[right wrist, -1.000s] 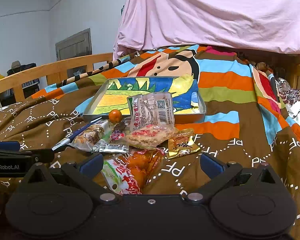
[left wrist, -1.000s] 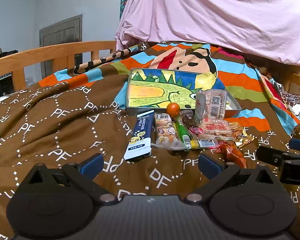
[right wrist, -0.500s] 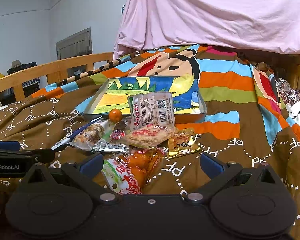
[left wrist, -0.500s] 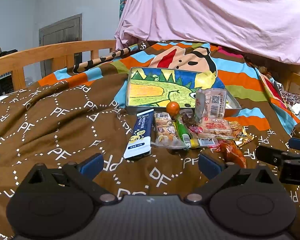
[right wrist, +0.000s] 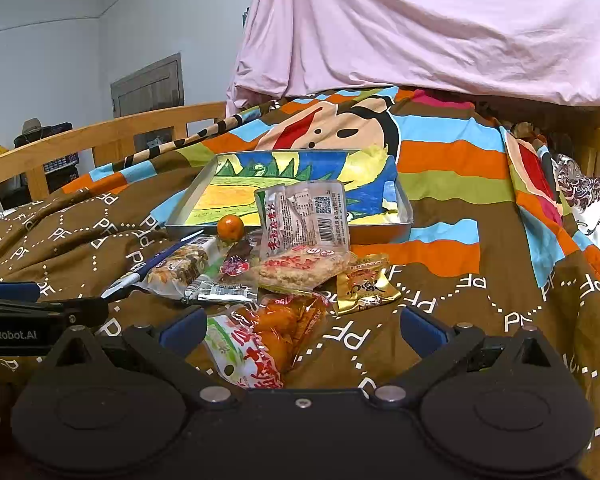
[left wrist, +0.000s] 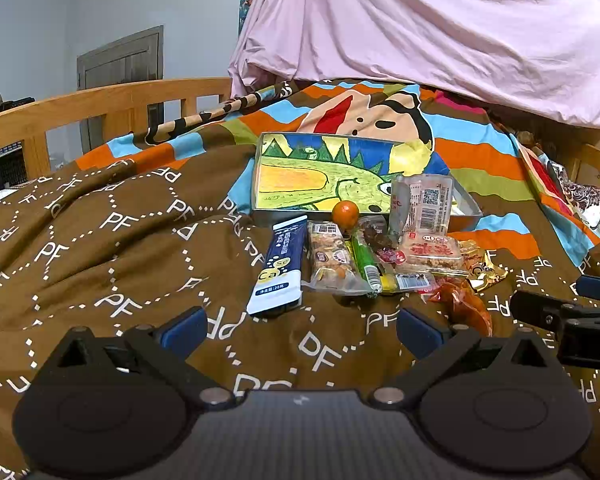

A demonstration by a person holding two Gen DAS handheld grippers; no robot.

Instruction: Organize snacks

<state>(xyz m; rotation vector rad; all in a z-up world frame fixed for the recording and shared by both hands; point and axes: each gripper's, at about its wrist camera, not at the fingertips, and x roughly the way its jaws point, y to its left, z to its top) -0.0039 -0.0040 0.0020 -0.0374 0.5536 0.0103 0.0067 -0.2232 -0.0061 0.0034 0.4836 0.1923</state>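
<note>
Several snack packets lie in a heap on the brown bedspread, in front of a metal tray point(left wrist: 466, 206) point(right wrist: 404, 208) lined with a dinosaur drawing. Among them are a dark blue box point(left wrist: 278, 266), a clear nut-bar packet point(left wrist: 332, 258) point(right wrist: 180, 268), a small orange fruit point(left wrist: 345, 213) point(right wrist: 230, 227), a clear packet leaning on the tray point(left wrist: 422, 204) point(right wrist: 304, 216), a gold packet point(right wrist: 364, 284) and an orange packet point(right wrist: 268, 332) point(left wrist: 460, 304). My left gripper point(left wrist: 302, 328) is open, short of the blue box. My right gripper point(right wrist: 302, 328) is open, and the orange packet lies between its fingers.
A wooden bed rail point(left wrist: 100, 104) point(right wrist: 100, 136) runs along the left. A pink sheet point(left wrist: 440, 32) hangs behind the tray. The striped cartoon blanket point(right wrist: 440, 160) covers the far right of the bed. The other gripper shows at the right edge of the left wrist view.
The left wrist view has crept slightly, with the snacks shifting a little. The right wrist view is nearly unchanged. Both grippers stay open.
</note>
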